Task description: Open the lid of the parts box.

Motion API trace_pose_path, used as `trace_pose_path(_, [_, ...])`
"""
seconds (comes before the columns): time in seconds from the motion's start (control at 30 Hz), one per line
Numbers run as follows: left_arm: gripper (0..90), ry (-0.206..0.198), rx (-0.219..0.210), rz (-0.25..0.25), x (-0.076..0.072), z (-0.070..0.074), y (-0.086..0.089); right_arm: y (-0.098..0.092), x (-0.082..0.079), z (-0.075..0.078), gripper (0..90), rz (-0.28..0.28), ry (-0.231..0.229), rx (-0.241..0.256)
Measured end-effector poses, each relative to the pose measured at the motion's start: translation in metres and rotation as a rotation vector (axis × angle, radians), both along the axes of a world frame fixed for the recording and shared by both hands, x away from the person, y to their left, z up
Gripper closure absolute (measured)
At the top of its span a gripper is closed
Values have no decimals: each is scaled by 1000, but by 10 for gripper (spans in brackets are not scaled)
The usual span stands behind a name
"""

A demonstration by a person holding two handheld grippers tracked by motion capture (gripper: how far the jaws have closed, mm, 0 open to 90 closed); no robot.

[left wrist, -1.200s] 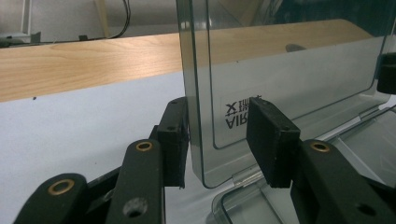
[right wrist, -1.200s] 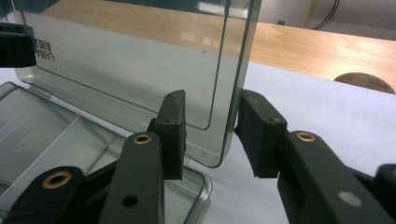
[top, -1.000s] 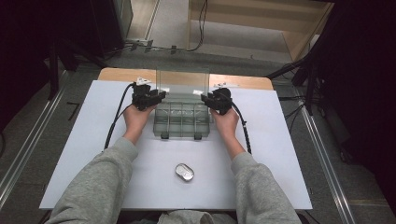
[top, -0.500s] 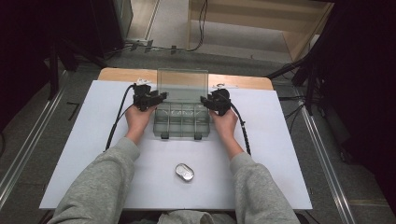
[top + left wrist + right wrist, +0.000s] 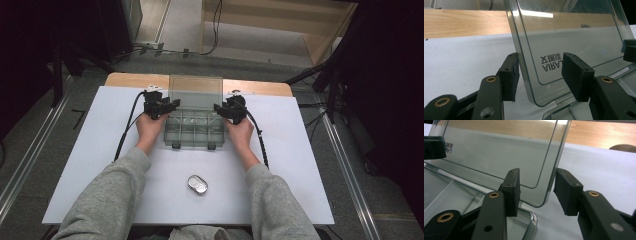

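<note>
Clear lid [image 5: 195, 91] stands raised between both spread-jawed grippers — left [image 5: 540, 72], right [image 5: 536, 191] — its top cut off.

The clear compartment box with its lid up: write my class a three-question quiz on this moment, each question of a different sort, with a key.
1. True or false: the lid of the compartment box stands raised.
2. What lies on the white table cover nearest the person? A) a small metal tin B) a cup C) a pen
3. Fill in: the jaws of the left gripper and the right gripper straddle the lid's side edges, standing ____.

Key: 1 true; 2 A; 3 open.
</note>
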State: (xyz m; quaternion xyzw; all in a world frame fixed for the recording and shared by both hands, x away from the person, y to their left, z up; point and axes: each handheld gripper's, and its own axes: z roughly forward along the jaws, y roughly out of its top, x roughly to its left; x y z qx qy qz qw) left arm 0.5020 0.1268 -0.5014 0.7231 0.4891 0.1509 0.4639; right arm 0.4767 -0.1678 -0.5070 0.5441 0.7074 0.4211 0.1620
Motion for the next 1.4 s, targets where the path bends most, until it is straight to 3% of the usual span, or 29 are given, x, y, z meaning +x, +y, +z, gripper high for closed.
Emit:
trace_pose_path(0.3, [477, 21, -10, -5, 3, -1, -1, -1, 0, 0, 536, -14, 16, 18])
trace_pose_path(0.7, [413, 50, -20, -10, 6, -6, -2, 0, 0, -1, 517, -21, 20, 6])
trace_pose_path(0.9, [374, 55, -5, -8, 7, -6, -4, 0, 0, -1, 515, -22, 19, 5])
trace_pose_path(1.07, [331, 50, 36, -5, 7, -6, -8, 0, 0, -1, 514, -18, 18, 3])
trace_pose_path(1.23, [305, 57, 30, -11, 6, -4, -7, 1, 0, 1, 480, -8, 13, -6])
trace_pose_path(1.4, [302, 57, 21, -18, 3, 7, -1, -1, -3, 8, 405, 14, 16, -2])
